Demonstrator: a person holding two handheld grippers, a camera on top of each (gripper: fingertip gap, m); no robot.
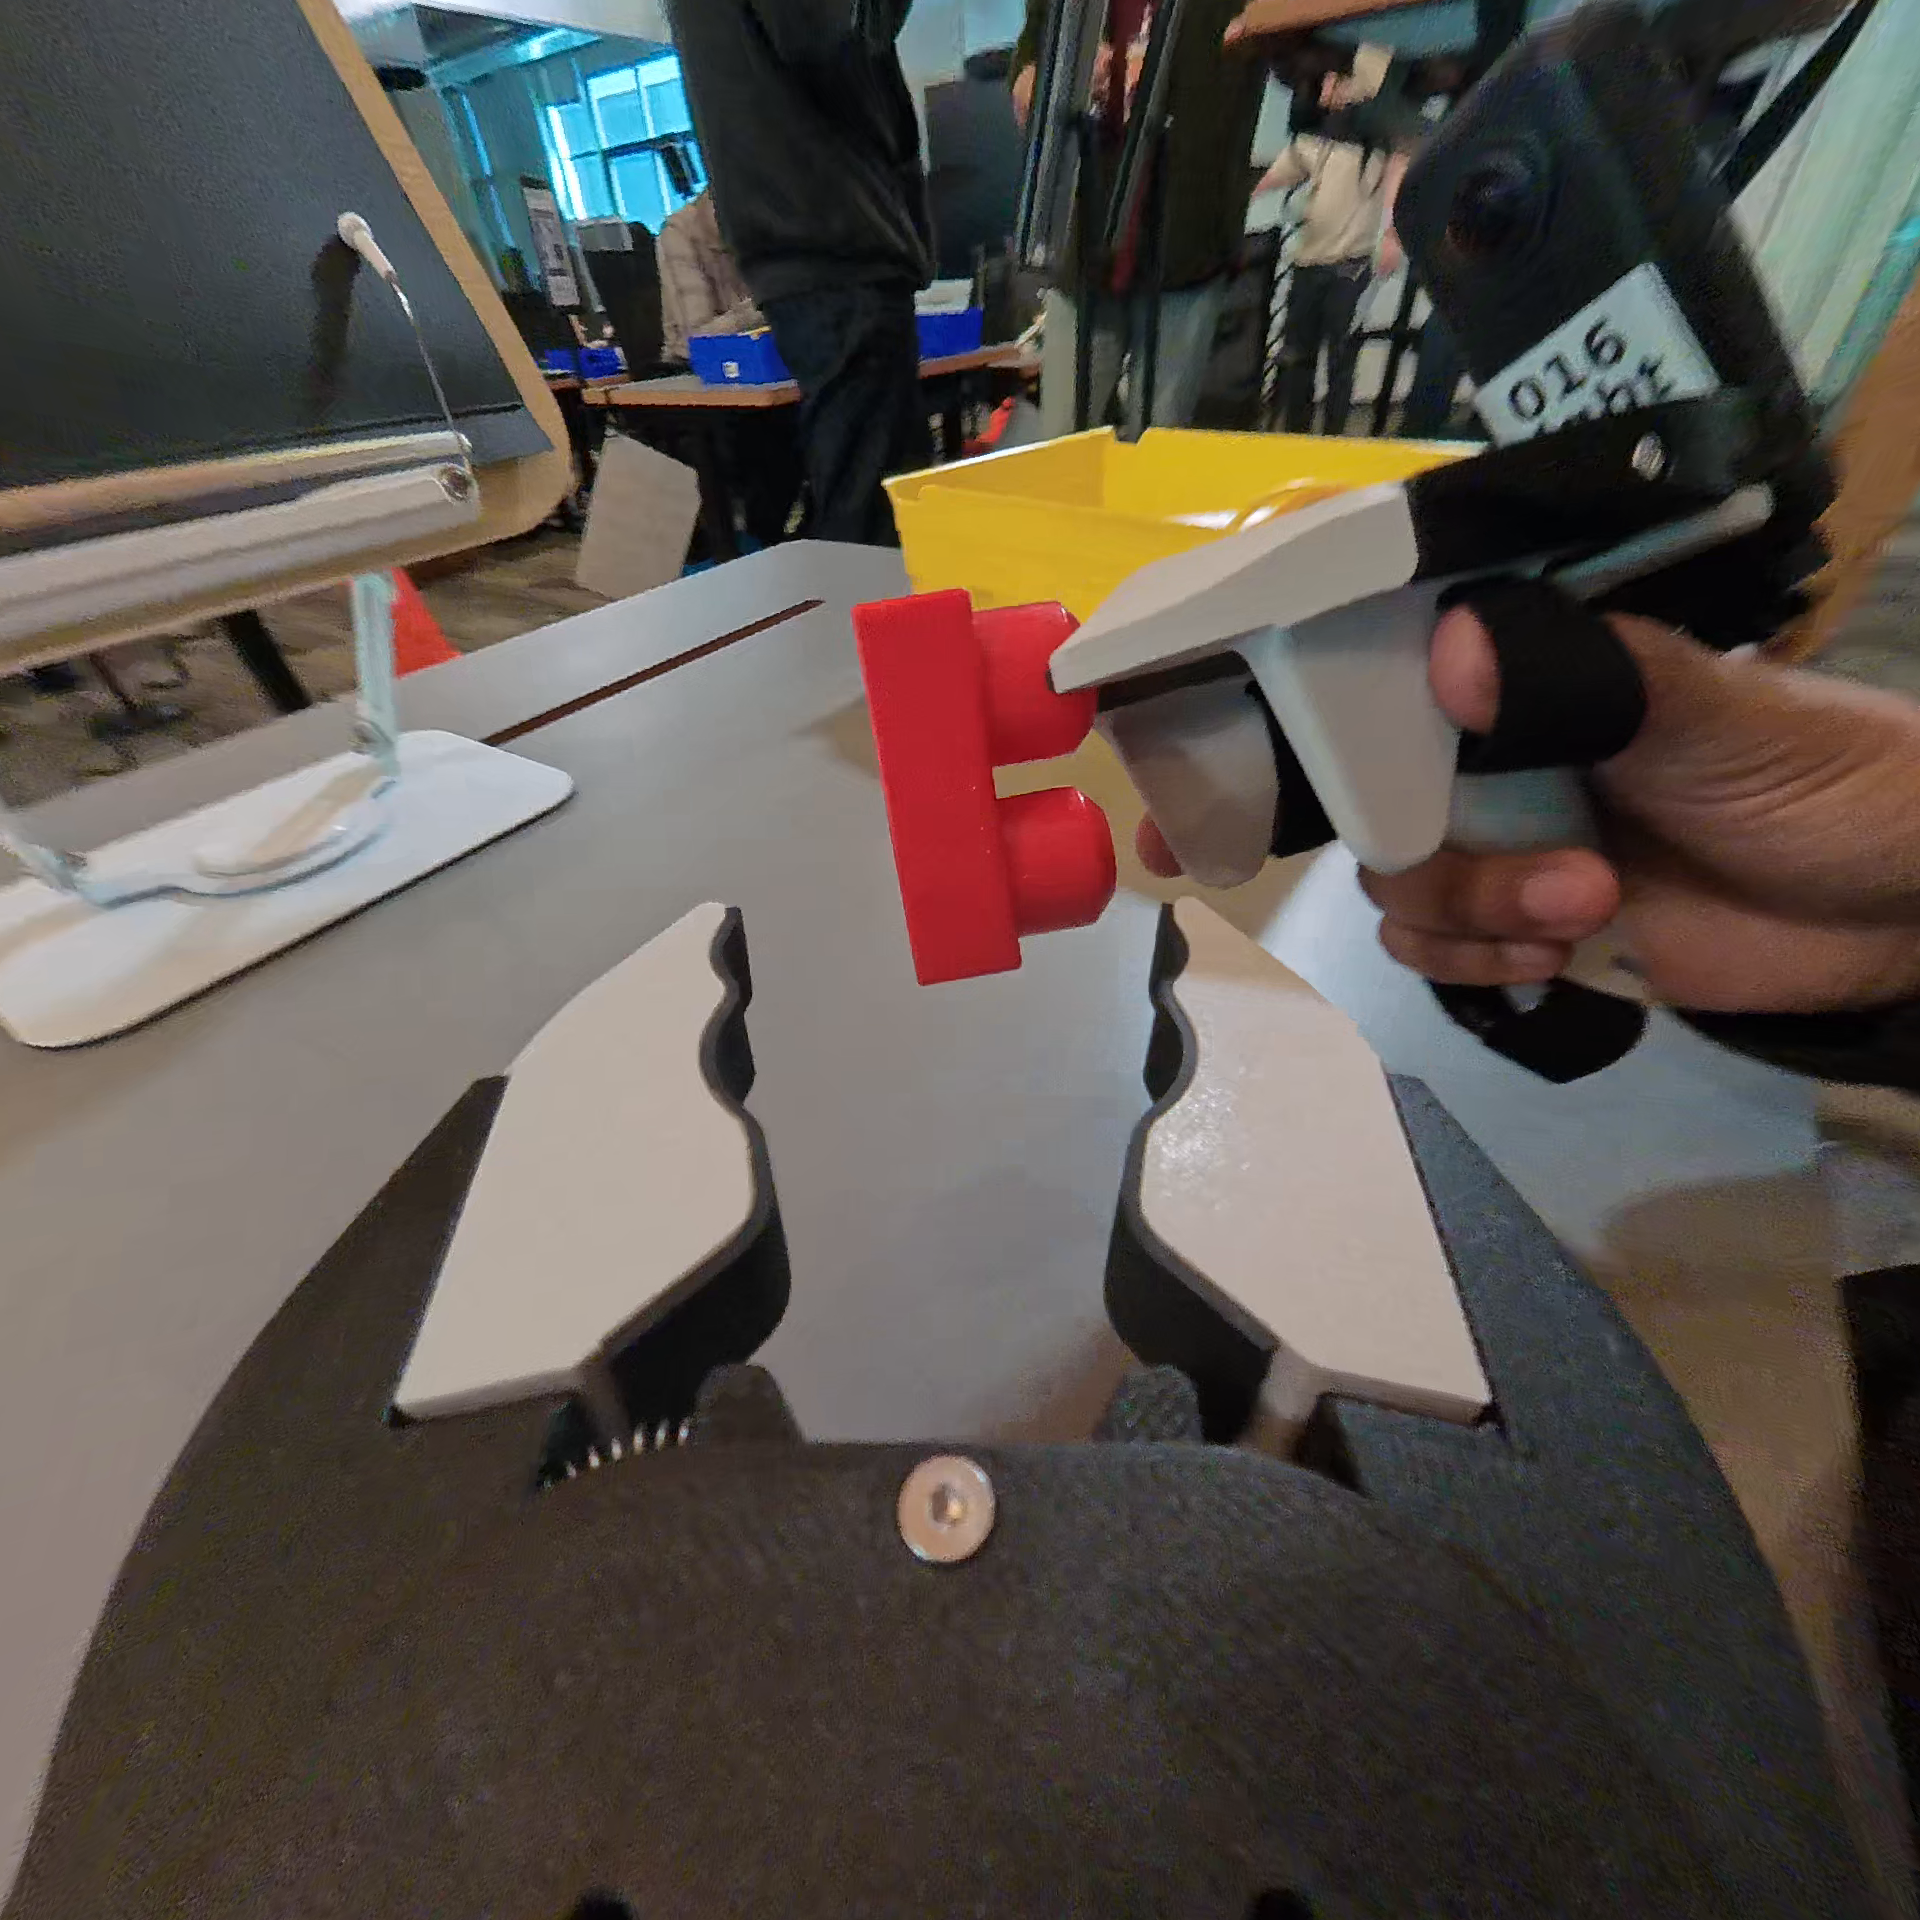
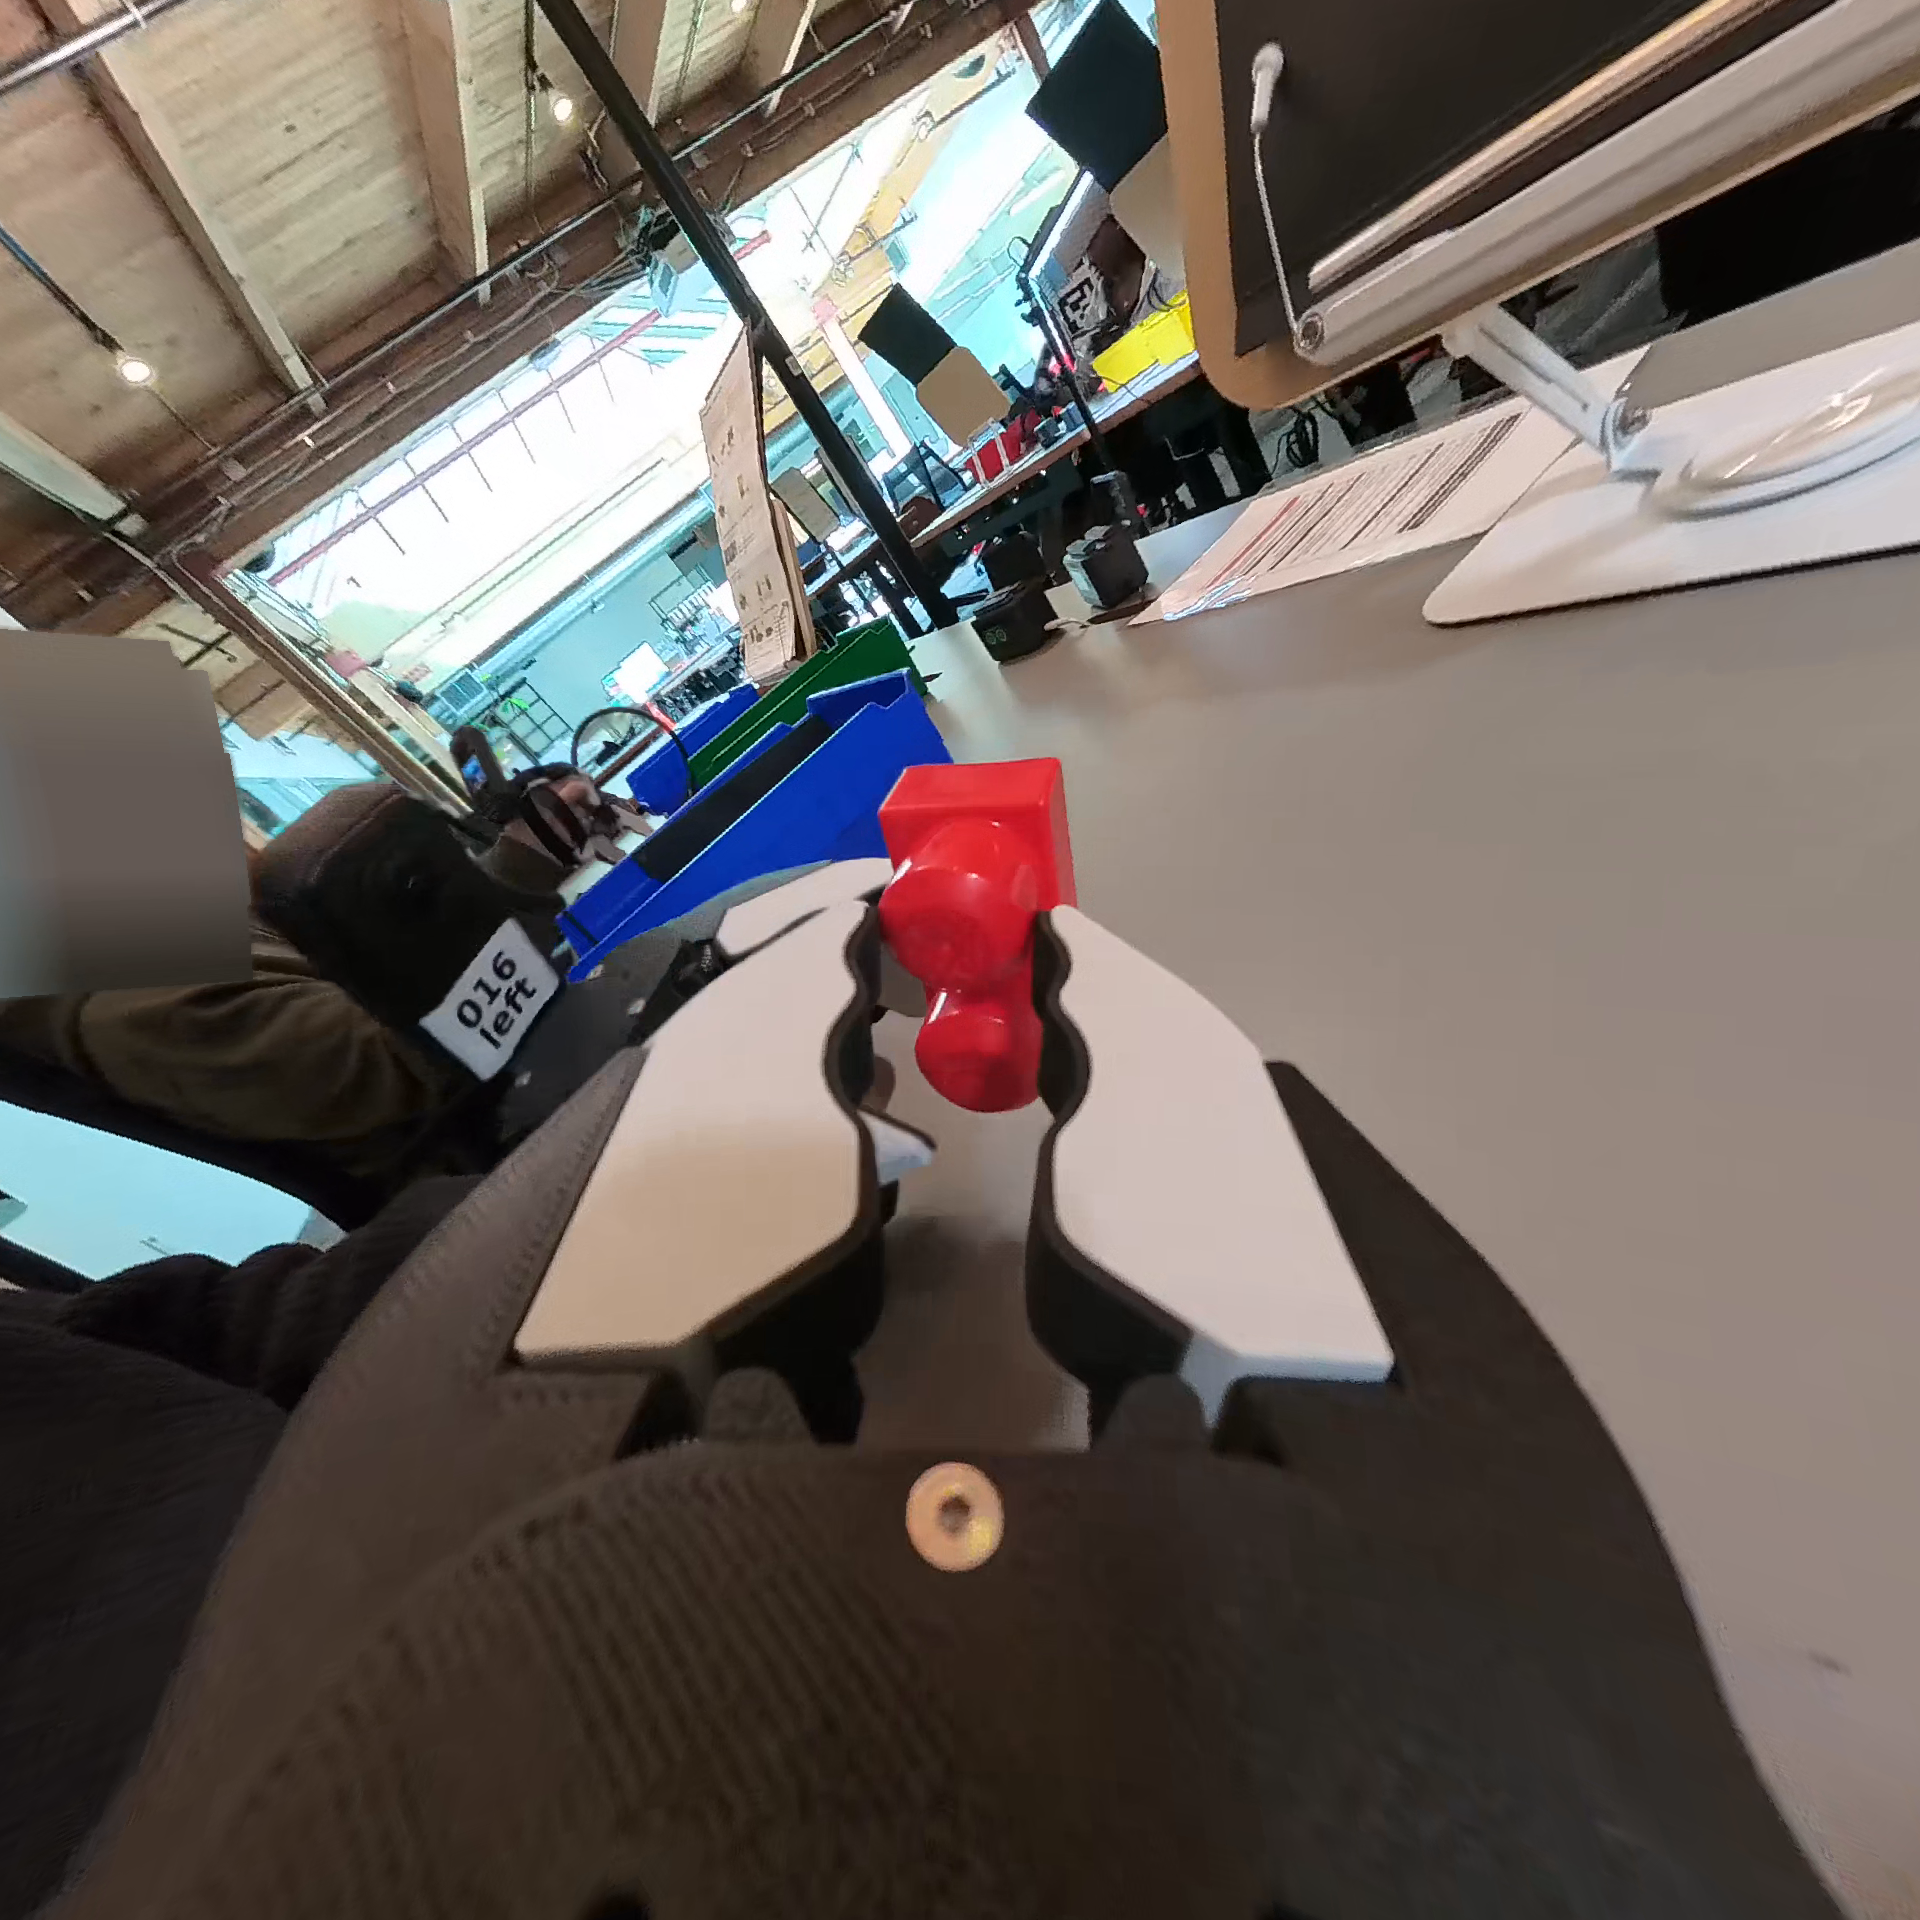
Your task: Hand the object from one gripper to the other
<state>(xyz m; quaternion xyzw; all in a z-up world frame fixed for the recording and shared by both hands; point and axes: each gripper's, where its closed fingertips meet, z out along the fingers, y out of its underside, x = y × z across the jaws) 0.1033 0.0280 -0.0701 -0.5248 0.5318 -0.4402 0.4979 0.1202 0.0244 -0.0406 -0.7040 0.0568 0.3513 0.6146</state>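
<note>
Red block (image 1: 971, 784) clamped by one stud in my right gripper (image 2: 961, 997), held above grey table (image 1: 665, 1039), flat plate facing left gripper (image 1: 945, 997); left's fingers spread wide, empty, probably lined up to take plate.

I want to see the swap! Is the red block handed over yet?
Not yet. Done: the right gripper has the red plastic two-stud block pinched by one stud, held above the grey table. In hand: it is offered in front of the left gripper, whose jaws are open. Left: the left gripper closes on it, then the right lets go.
</note>
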